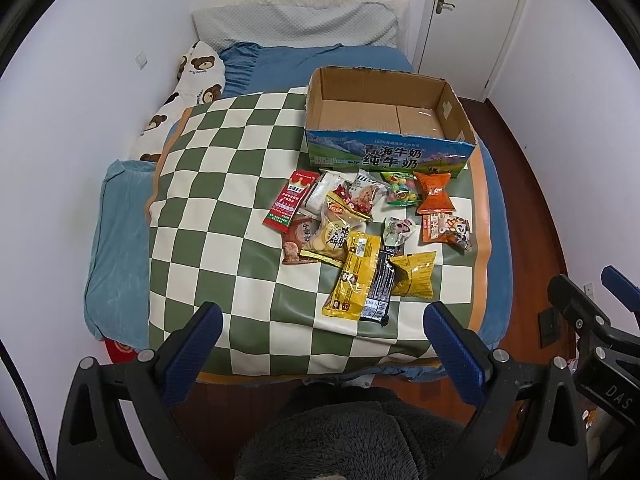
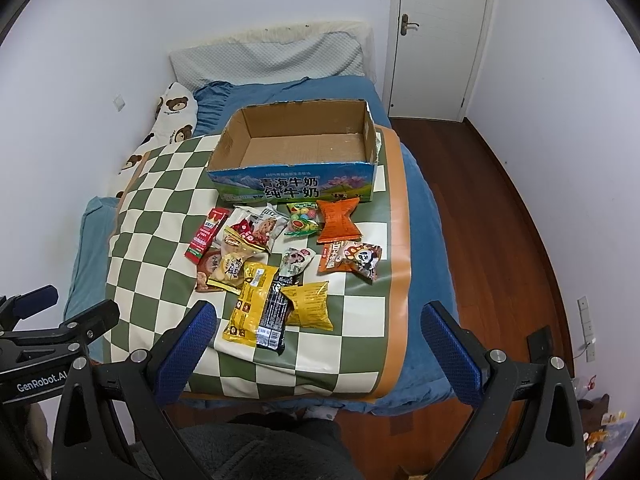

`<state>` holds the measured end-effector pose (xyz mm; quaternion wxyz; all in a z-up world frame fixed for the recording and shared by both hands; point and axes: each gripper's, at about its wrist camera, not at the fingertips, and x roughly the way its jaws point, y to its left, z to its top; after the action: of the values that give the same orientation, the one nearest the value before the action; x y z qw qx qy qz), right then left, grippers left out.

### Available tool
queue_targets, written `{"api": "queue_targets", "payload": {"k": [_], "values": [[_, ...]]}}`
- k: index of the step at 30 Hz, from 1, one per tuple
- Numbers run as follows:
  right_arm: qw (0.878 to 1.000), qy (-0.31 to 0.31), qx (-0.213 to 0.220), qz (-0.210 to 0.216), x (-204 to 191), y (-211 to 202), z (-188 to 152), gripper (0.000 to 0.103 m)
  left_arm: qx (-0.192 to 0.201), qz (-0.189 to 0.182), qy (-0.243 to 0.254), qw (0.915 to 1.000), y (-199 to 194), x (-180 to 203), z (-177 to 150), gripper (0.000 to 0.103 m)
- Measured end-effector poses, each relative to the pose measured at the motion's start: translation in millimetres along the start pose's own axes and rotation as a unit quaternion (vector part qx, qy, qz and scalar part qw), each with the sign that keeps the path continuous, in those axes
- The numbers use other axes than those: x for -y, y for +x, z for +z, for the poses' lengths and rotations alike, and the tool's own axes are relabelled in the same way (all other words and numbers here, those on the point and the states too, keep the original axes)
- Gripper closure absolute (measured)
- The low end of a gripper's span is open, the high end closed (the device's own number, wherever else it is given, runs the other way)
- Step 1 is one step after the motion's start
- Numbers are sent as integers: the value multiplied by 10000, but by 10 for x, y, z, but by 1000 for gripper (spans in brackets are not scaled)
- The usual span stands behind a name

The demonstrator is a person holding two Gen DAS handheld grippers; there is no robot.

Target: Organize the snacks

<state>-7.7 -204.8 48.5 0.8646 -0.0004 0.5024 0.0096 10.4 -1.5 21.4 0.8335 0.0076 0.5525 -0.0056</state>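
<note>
An open, empty cardboard milk box (image 1: 384,148) (image 2: 296,184) stands at the far right of a green-and-white checked mat (image 1: 224,208) (image 2: 160,216) on the bed. Several snack packets lie in a loose pile in front of it, among them a long yellow packet (image 1: 354,276) (image 2: 250,304), a yellow bag (image 1: 414,274) (image 2: 310,306), an orange bag (image 1: 434,194) (image 2: 338,220) and a red stick packet (image 1: 290,202) (image 2: 206,238). My left gripper (image 1: 324,344) is open and empty, held back from the mat's near edge. My right gripper (image 2: 318,340) is open and empty, just short of the pile.
The bed has a blue sheet (image 2: 432,240), a grey pillow (image 1: 296,24) and a bear-print cushion (image 1: 192,80) along the left wall. A white door (image 2: 440,40) and wooden floor (image 2: 500,220) lie to the right. My fleece-clad lap (image 1: 352,436) is below the grippers.
</note>
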Motion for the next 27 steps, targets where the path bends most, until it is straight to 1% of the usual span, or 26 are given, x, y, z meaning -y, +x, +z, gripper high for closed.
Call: {"api": "queue_targets", "payload": {"k": [27], "values": [[10000, 19, -22, 19, -7, -1, -2, 0, 35, -7, -12, 10000, -27, 12, -18, 0]]}}
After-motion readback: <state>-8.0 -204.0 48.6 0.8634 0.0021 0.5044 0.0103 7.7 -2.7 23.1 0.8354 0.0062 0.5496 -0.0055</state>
